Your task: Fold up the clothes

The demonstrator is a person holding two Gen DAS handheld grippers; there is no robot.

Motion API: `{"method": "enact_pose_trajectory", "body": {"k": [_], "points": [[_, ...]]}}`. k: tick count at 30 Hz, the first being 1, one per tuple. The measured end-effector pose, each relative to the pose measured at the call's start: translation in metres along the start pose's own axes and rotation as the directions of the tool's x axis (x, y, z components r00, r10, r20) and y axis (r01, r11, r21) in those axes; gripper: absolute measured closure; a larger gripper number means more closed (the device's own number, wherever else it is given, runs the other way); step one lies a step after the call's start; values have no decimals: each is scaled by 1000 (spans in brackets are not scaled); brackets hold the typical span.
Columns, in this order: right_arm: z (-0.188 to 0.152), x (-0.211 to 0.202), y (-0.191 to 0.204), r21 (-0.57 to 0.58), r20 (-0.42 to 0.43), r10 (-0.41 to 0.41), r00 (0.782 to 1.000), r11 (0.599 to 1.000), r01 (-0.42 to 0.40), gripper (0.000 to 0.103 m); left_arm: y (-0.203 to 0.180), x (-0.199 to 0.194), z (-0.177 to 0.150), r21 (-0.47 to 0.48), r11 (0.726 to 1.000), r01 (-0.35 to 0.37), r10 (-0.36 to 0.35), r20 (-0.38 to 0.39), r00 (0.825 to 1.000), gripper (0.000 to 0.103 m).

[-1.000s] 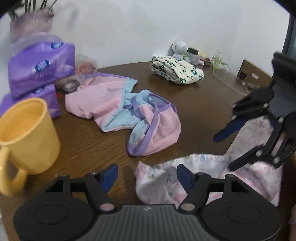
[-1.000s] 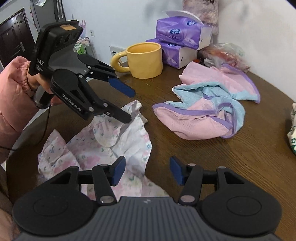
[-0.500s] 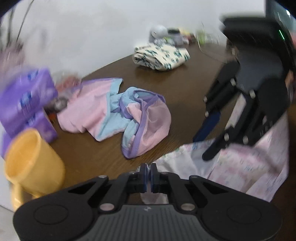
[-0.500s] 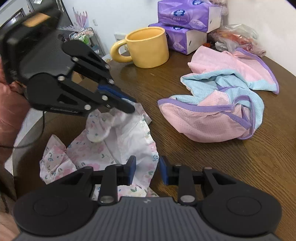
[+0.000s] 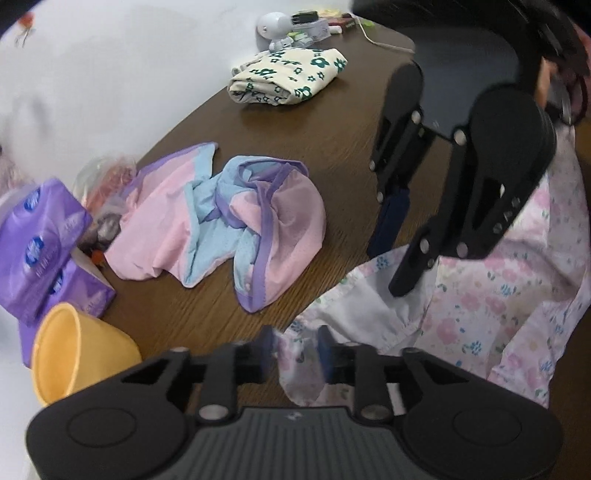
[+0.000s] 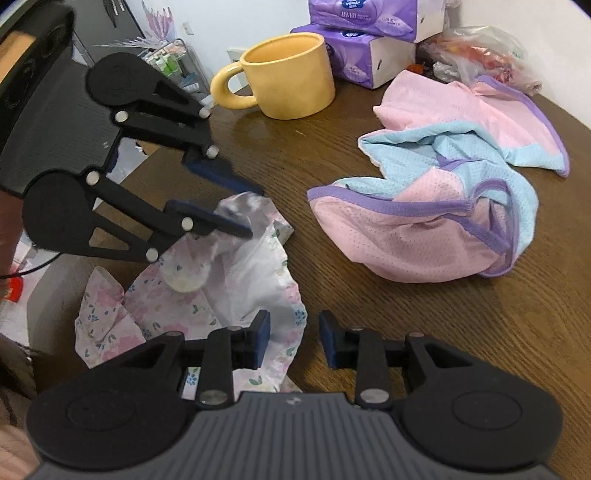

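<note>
A white floral garment [image 5: 480, 306] lies crumpled at the near edge of the brown table [image 5: 332, 140]; it also shows in the right wrist view [image 6: 229, 295]. My left gripper [image 5: 295, 350] is open, with a corner of this garment between its fingers; in the right wrist view [image 6: 247, 210] it hovers over that corner. My right gripper [image 6: 294, 338] is open above the garment's hem; in the left wrist view [image 5: 399, 243] it stands over the garment. A pink, blue and purple garment [image 5: 229, 221] lies crumpled mid-table, also in the right wrist view [image 6: 443, 206].
A yellow mug [image 6: 288, 74] and purple tissue packs [image 6: 369, 37] stand at the table's side, with a plastic bag [image 6: 480, 51] beside them. A folded cream garment with green flowers [image 5: 288, 77] lies at the far end, near a small white figure [image 5: 275, 31].
My left gripper had shut half a second ago and is open again around the floral garment's corner. My right gripper narrowed, then opened wider. Both moved over the floral garment.
</note>
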State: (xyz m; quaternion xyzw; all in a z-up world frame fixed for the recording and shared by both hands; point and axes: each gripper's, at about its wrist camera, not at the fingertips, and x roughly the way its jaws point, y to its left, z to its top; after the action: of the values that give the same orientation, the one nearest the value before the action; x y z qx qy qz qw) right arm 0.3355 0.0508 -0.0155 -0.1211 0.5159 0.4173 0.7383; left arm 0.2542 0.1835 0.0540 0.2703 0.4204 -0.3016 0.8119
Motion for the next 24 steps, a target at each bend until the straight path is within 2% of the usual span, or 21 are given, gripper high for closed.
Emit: {"method": "enact_pose_trajectory", "body": {"k": [4, 8, 13, 14, 15, 16, 17, 20, 24], "points": [[0, -1, 0, -12, 2, 10, 1000, 1000, -10, 73, 17, -13, 1, -65, 997, 39, -37, 39, 999, 67], [1, -1, 2, -32, -5, 8, 1000, 999, -8, 73, 23, -12, 0, -43, 997, 70, -70, 5, 998, 67], [2, 3, 5, -50, -14, 5, 1000, 999, -6, 73, 18, 8, 2, -33, 995, 91, -92, -36, 995, 69], [2, 3, 6, -53, -14, 2, 1000, 999, -3, 77, 15, 10, 2, -31, 995, 95, -96, -33, 995, 89], [2, 3, 6, -57, -10, -2, 1000, 998, 1, 82, 12, 9, 1, -19, 994, 103, -104, -19, 994, 102], [1, 2, 7, -63, -5, -5, 1000, 998, 5, 91, 9, 7, 0, -4, 994, 113, -113, -3, 994, 100], [0, -1, 9, -72, 6, -12, 1000, 997, 12, 96, 4, 3, -2, 20, 993, 120, -120, 25, 992, 101], [-5, -10, 16, -118, 43, -25, 999, 993, 30, 100, -6, -15, -11, 59, 996, 71, -76, 95, 993, 101], [-17, -19, 38, -229, 69, -18, 997, 973, 33, 102, -27, -40, -32, 121, 993, -12, -8, 162, 987, 101]]}}
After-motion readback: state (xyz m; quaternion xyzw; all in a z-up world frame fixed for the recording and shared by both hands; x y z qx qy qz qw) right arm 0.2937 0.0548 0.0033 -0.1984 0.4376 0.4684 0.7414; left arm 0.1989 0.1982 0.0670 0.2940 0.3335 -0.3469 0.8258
